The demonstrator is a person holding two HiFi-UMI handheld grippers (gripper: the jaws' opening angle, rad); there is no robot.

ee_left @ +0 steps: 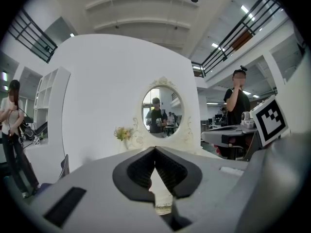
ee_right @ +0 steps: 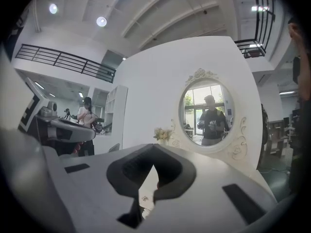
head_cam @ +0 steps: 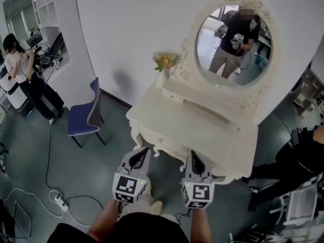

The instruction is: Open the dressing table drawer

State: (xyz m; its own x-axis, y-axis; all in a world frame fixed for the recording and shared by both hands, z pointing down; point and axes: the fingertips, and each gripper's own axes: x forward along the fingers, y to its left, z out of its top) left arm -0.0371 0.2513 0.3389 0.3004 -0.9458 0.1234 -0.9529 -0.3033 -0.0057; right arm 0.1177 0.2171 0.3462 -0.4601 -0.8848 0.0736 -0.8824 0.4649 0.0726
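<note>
Plainly, the drawer (head_cam: pixel 163 139) sits ahead of both tools, in the carved front skirt just under the near edge of the white counter (head_cam: pixel 202 130). That front runs slantwise in the head view, from upper left down to lower right, so I judge the pull must come back toward the person, square to that line. The left gripper (head_cam: pixel 146 150) and the right gripper (head_cam: pixel 194 153) both point level at the skirt with their tips close to it, and neither is touching that I can tell. A small dark spot (head_cam: pixel 161 139) on the skirt may be the knob, though it is too small to be sure. If so, the left gripper is the nearer of the two. In each gripper view the jaws are pressed together at the tip with nothing between them, so they would have to part before taking any handle.
</note>
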